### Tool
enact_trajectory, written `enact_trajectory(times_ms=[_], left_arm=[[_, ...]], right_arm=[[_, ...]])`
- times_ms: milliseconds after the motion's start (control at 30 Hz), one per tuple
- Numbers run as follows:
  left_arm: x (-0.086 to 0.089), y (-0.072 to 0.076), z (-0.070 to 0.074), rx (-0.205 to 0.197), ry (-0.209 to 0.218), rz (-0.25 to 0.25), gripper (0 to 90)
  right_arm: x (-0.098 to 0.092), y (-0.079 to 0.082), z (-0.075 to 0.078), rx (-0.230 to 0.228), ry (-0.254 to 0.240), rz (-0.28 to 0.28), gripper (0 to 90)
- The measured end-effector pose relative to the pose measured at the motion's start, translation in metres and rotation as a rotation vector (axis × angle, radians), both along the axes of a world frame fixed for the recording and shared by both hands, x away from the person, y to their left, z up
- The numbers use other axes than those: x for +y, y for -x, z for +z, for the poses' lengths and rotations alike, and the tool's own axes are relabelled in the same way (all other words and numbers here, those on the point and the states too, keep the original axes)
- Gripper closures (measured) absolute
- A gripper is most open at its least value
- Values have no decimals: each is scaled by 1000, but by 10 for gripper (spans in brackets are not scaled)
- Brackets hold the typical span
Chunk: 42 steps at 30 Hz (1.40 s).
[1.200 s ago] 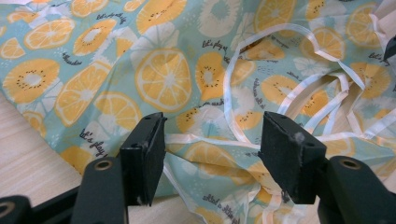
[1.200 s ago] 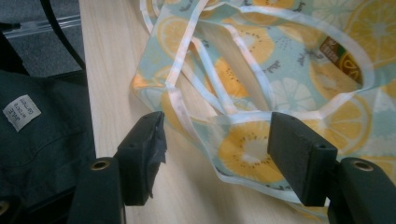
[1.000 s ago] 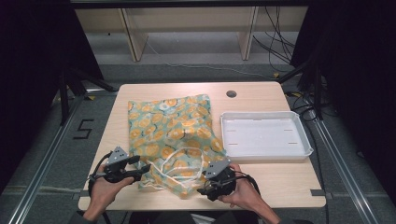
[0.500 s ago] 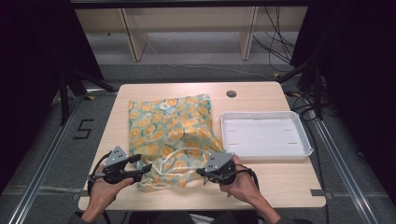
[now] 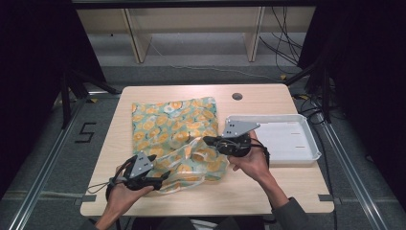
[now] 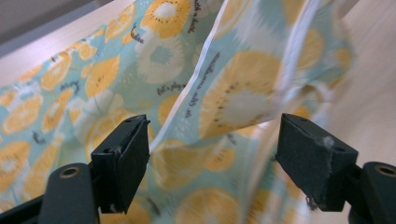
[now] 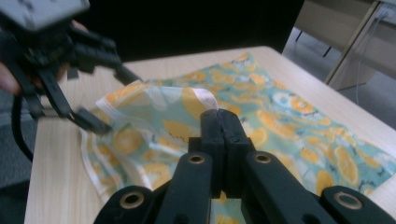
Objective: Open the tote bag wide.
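The citrus-print cloth (image 5: 174, 134) is lying on the wooden table (image 5: 268, 187), its far half spread flat and its near edge, trimmed in white, gathered and raised between my two tools. My right gripper (image 5: 210, 141) is pinching that white-trimmed edge; in the right gripper view my jaws are pressing flat together with the hem (image 7: 205, 99) caught at their tips. My left gripper (image 5: 165, 175) is standing with its jaws spread wide, and in the left gripper view the loose fold (image 6: 233, 98) is hanging between them, touching neither pad that I can make out. The risk, as I judge it, is that the right pinch is holding only a narrow strip of hem, so a sideways pull could strip it free, or drag the flat half across the table toward the white tray (image 5: 306, 155) just beside it. Closing the left jaws too early could catch one layer rather than the full fold. My right hand (image 5: 251, 163) is reaching in from the right with its tool pointing left, low over the cloth; my left hand (image 5: 125, 194) is holding its tool near the front edge, pointing right.
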<state>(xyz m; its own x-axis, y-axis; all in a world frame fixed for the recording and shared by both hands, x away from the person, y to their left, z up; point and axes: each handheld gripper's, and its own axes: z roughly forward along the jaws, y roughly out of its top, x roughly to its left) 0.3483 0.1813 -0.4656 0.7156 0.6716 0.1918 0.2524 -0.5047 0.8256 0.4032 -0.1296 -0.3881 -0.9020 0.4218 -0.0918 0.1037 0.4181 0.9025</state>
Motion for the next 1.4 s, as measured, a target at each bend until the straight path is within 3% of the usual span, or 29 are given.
enact_trajectory(times_ms=[33, 100, 167, 200, 233, 267, 300, 400, 433, 467, 500, 567, 700, 733, 767, 833, 867, 900, 933, 967, 1000, 1067, 1100, 1133, 1200, 1233, 1300, 1367, 1400], left_arm=[[-2, -4, 1, 8, -19, -25, 356], [-5, -7, 1, 4, -15, -32, 562], [-9, -15, 9, -35, -48, -67, 782], [-11, -17, 12, -42, -38, -65, 782], [-11, -27, 24, -58, -20, -64, 870], [-11, -27, 24, -58, -20, -64, 884], [-10, -37, 36, -70, 33, -61, 891], [-9, -47, 46, -58, 59, -56, 893], [-10, -59, 54, -45, 96, -50, 893], [-10, -59, 54, -45, 96, -50, 893], [-11, -71, 58, -26, 127, -45, 893], [-12, -77, 59, -16, 140, -34, 894], [-14, -93, 58, 21, 163, -18, 894], [-14, -99, 56, 43, 155, -10, 894], [-14, -99, 56, 43, 155, -10, 894], [-14, -105, 54, 65, 154, -7, 893], [-13, -108, 53, 71, 132, -7, 893], [-14, -112, 50, 83, 151, 1, 894], [-14, -112, 50, 83, 151, 1, 894], [-13, -115, 50, 81, 126, -10, 894], [-15, -116, 49, 91, 148, 6, 894], [-14, -118, 49, 89, 148, 13, 894], [-13, -119, 49, 93, 146, 18, 894], [-11, -121, 50, 92, 130, 12, 893], [-11, -121, 49, 97, 148, 29, 893], [-11, -123, 49, 90, 159, 33, 893], [-9, -126, 47, 94, 167, 43, 892], [-6, -128, 46, 101, 154, 37, 892], [-6, -129, 46, 101, 169, 48, 891]], right_arm=[[-1, -2, 2, -10, -16, -9, 900], [-2, -5, 5, -17, -18, -17, 900], [-6, -16, 10, -25, -30, -38, 900], [-6, -16, 10, -25, -30, -38, 900], [-10, -25, 9, -37, -33, -79, 900], [-10, -25, 9, -37, -33, -79, 900], [-13, -34, 6, -41, -22, -124, 900], [-15, -42, 0, -32, 3, -143, 900], [-15, -46, -8, -32, 48, -177, 900], [-15, -46, -8, -32, 48, -177, 900], [-17, -52, -16, -12, 73, -203, 900], [-20, -60, -21, -15, 93, -227, 893], [-24, -68, -29, 39, 102, -254, 832], [-24, -70, -34, 57, 105, -278, 693], [-23, -69, -33, 67, 104, -292, 625], [-22, -59, -24, 37, 116, -320, 542], [-22, -59, -24, 37, 116, -320, 542], [-23, -44, -7, 17, 101, -293, 486], [-23, -44, -7, 17, 101, -293, 486], [-26, -26, 5, 8, 64, -269, 448], [-26, -17, 8, -5, 75, -249, 435], [-26, -8, 10, -10, 95, -222, 424], [-24, 6, 4, -8, 133, -167, 400], [-22, 11, 1, 2, 147, -159, 387], [-18, 17, -10, -11, 194, -129, 344], [-18, 17, -10, -11, 194, -129, 344], [-11, 13, -28, 32, 255, -155, 251], [-7, 10, -36, 32, 280, -153, 221], [-6, 9, -39, 34, 293, -142, 217]])
